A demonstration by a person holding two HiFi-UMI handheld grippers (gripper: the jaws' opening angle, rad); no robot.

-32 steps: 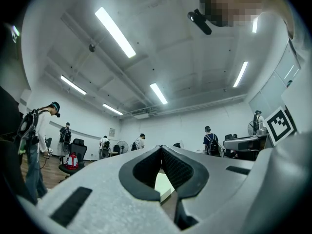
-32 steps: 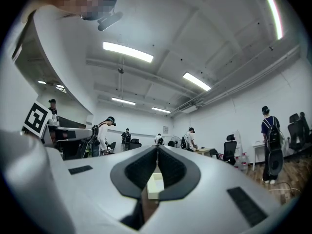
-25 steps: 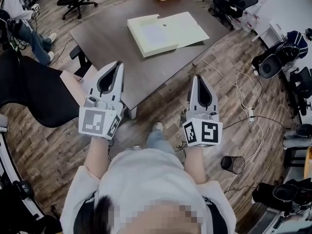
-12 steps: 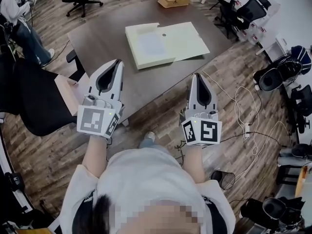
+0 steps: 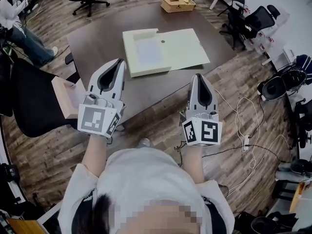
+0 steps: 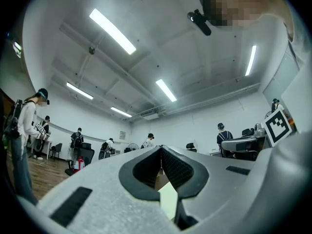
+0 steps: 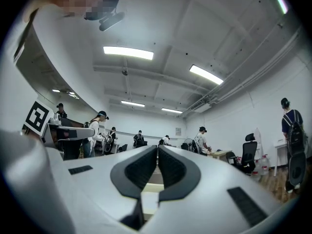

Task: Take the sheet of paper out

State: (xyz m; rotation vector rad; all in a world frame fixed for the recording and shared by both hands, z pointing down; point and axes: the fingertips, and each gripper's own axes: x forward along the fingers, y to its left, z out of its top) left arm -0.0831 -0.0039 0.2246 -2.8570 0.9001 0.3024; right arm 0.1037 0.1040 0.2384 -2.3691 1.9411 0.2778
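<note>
A cream folder [image 5: 185, 48] lies open on the dark table [image 5: 97, 40], and a white sheet of paper [image 5: 148, 51] rests on its thicker left half. My left gripper [image 5: 118, 62] hovers over the table's near edge, short of the folder, with its jaws together and nothing between them. My right gripper [image 5: 199, 75] is level with it, just off the table's near right edge, also shut and empty. In the left gripper view the left gripper's [image 6: 161, 147] tips meet, with a pale strip of folder showing below them. The right gripper view shows the right gripper's [image 7: 157, 146] jaws closed too.
A small wooden box [image 5: 178, 4] stands at the table's far end. A dark chair [image 5: 34, 99] sits at the left beside the table, and office chairs [image 5: 256, 18] stand at the right. Cables and a power strip [image 5: 246, 143] lie on the wooden floor. A person [image 5: 19, 33] is at the far left.
Both grippers have moved forward toward the table, still shut. The folder now lies closer to their tips, and the left gripper has come over the table's edge.
</note>
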